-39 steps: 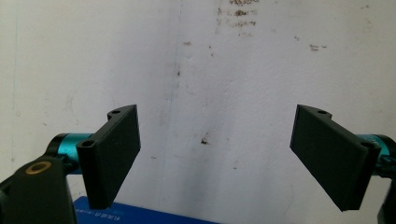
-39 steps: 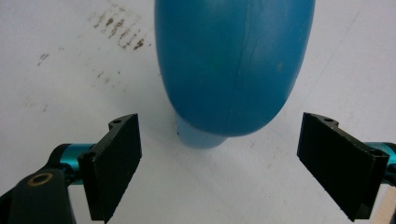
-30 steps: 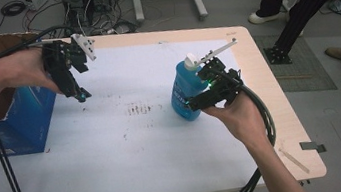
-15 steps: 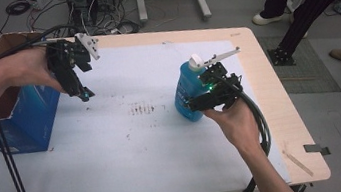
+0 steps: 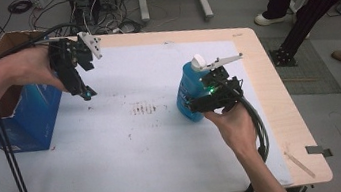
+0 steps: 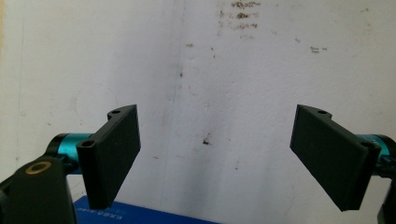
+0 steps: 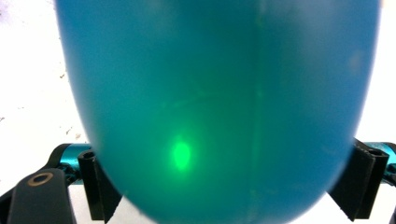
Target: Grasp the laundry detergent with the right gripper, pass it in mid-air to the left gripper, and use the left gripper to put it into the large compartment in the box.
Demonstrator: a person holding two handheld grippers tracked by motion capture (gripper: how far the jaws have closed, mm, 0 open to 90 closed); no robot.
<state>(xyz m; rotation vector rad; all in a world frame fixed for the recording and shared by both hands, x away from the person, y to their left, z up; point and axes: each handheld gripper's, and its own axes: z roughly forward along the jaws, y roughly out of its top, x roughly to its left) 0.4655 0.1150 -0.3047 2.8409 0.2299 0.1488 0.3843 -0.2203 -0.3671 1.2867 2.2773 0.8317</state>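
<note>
Blue bottle upright, cap up — right hand-held gripper clamps it; left hand-held gripper wide, empty.

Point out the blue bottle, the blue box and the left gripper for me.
blue bottle [image 5: 186, 99]: high view, bare side of its body.
blue box [image 5: 30, 118]: high view, its blue front wall.
left gripper [image 5: 86, 93]: high view, between its fingertips.

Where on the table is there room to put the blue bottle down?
The white sheet is bare along the near edge, in front of the brown stains, and between the left gripper and the blue bottle. The left edge is crowded by the blue box.
</note>
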